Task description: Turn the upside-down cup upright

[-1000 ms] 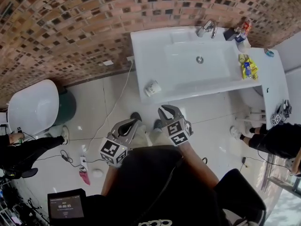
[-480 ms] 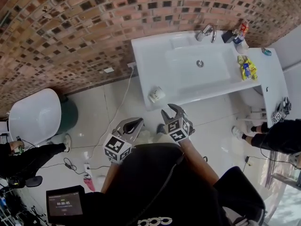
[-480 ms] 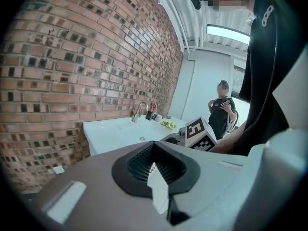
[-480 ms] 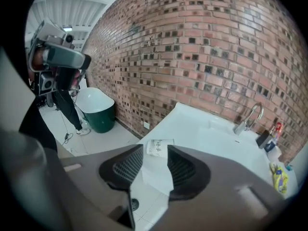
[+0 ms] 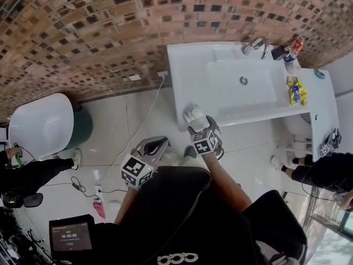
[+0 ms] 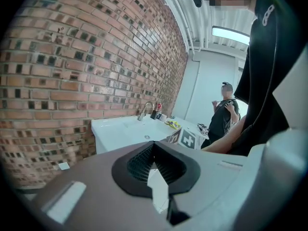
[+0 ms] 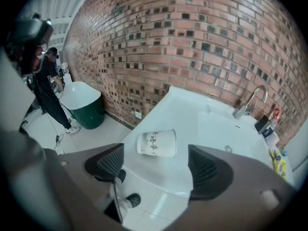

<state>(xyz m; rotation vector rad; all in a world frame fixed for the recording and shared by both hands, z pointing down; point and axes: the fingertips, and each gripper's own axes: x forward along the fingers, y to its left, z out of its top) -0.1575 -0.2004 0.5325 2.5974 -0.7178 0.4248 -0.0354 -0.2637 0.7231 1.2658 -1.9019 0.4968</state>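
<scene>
White paper cup [image 7: 156, 143] is seen on the sink counter [image 7: 185, 105] corner, prob. tipped on its side, not upright. R gripper [image 7: 156, 163] jaws have just been opened wide, cup ahead, not pinched. L gripper [image 6: 154, 165] jaws are pressed together, empty. Grab & turn seem left.

Print on the cup [image 7: 157, 143] is too small to read — the edge crops a bystander [image 5: 322, 170].

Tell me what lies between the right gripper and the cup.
Only bare white counter, as the right gripper view shows. The right gripper, its jaws just opening with nothing between them, faces the cup without touching it.
</scene>
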